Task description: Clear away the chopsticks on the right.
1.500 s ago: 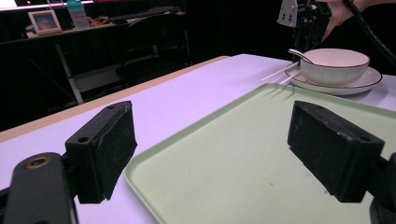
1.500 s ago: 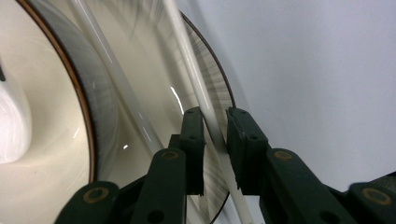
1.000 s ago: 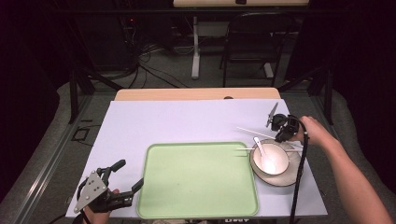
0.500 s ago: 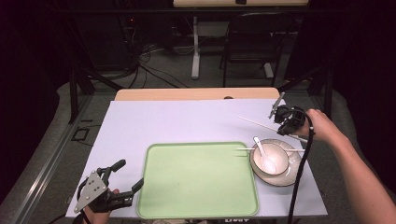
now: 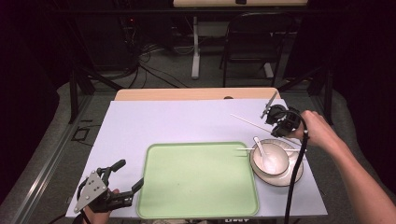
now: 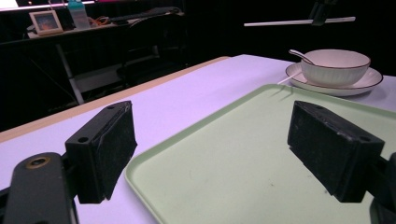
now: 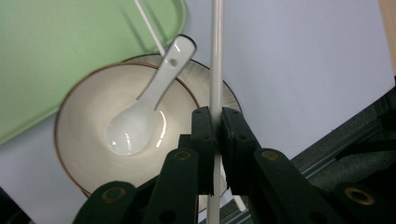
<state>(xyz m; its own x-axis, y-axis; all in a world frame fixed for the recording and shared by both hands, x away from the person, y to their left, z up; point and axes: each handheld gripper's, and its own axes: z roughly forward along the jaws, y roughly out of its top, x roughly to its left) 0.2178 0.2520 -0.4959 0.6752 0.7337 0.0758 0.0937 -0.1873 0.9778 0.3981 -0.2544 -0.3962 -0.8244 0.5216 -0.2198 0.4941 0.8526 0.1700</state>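
My right gripper point(image 5: 275, 122) hovers just beyond the bowl at the table's right side, shut on a white chopstick point(image 5: 246, 122) that points left. In the right gripper view the chopstick point(image 7: 215, 70) runs straight up between the closed jaws of the right gripper point(image 7: 215, 114), above the cream bowl point(image 7: 88, 154) and its white spoon point(image 7: 144, 112). The bowl point(image 5: 271, 158) sits on a plate point(image 5: 292, 178). A second chopstick point(image 5: 243, 149) lies across the tray's right edge. My left gripper point(image 5: 130, 173) stands open at the near left corner of the green tray point(image 5: 198, 186), holding nothing.
In the left gripper view the tray point(image 6: 233, 158) lies between the spread jaws, with the bowl point(image 6: 334, 65) and plate farther off. The white table cover point(image 5: 177, 121) is bare behind the tray. A cable trails from the right gripper past the plate.
My right gripper has shifted a little away from the bowl, carrying the chopstick and turning it slightly. The left gripper has stayed put.
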